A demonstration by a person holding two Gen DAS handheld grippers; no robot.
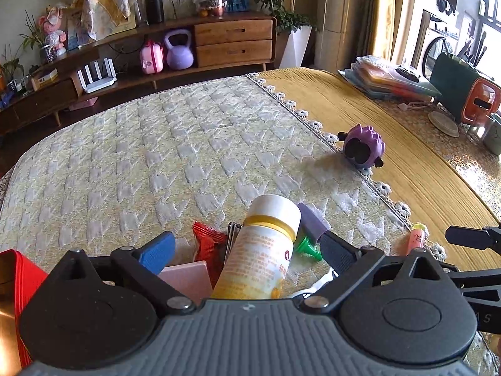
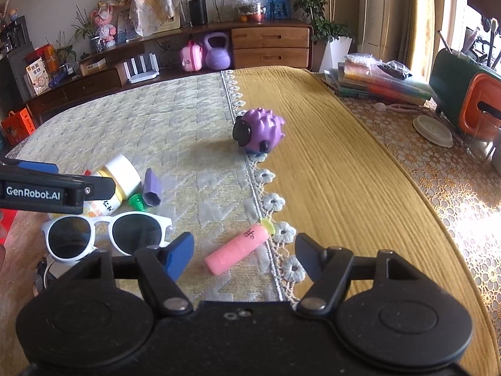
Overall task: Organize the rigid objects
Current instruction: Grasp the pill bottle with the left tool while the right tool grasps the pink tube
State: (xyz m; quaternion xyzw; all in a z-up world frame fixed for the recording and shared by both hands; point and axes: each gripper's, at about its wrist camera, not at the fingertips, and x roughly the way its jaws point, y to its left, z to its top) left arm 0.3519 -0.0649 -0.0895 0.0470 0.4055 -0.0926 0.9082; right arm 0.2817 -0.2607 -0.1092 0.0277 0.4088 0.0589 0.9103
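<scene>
My left gripper (image 1: 247, 250) is open around a white-capped yellow bottle (image 1: 263, 250) lying on the pale quilted cloth (image 1: 156, 156); its fingers do not touch it. Beside the bottle lie a red packet (image 1: 208, 244), a pink flat box (image 1: 188, 277), a purple hexagonal piece (image 1: 311, 219) and a green peg (image 1: 308, 246). My right gripper (image 2: 244, 253) is open above a pink carrot-shaped eraser (image 2: 238, 247). White sunglasses (image 2: 103, 232) lie to its left. A purple sheep toy (image 2: 258, 131) stands on the lace seam, and shows in the left wrist view (image 1: 363, 147).
A yellow cloth (image 2: 344, 172) covers the right half of the table. Stacked folders (image 2: 375, 78), an orange-green box (image 2: 469, 100) and a round lid (image 2: 433, 127) sit at the far right. A red box (image 1: 12, 297) is at my left. A wooden cabinet (image 1: 219, 44) stands behind.
</scene>
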